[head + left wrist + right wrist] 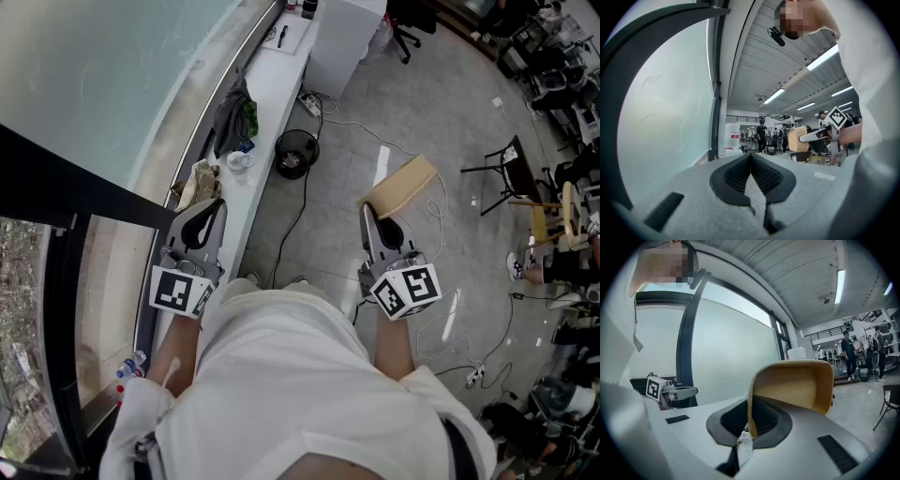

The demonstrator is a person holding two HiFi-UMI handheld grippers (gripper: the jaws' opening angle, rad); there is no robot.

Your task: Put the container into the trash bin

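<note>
The container (403, 185), a tan open tray with rounded corners, was held in the air to the right of the trash bin (296, 154) and well apart from it, a little nearer the person than the bin was. It was tipped on its side, with its hollow inside turned back toward the hand that carried it. The right gripper (368, 212) pinched one thin side wall of the container between its dark ribbed pads, jaws pressed tight on that edge, so the rest of the tray stuck out beyond the tips. The trash bin, a round black bin with an open mouth, stood on the grey floor (403, 103). Just left of the bin ran a long white ledge (272, 84) under a big frosted window (103, 66). On the ledge, beside the bin, stood a clear cup (240, 162); beyond the cup lay a dark grey cloth (232, 117), and on its nearer side a crumpled beige bundle (197, 183). The left gripper (216, 204) was held over the ledge, left of the bin and nearer the person, with its jaws pressed together and nothing between them. A black cable (305, 202) trailed across the floor from beside the bin toward the person's feet.
</note>
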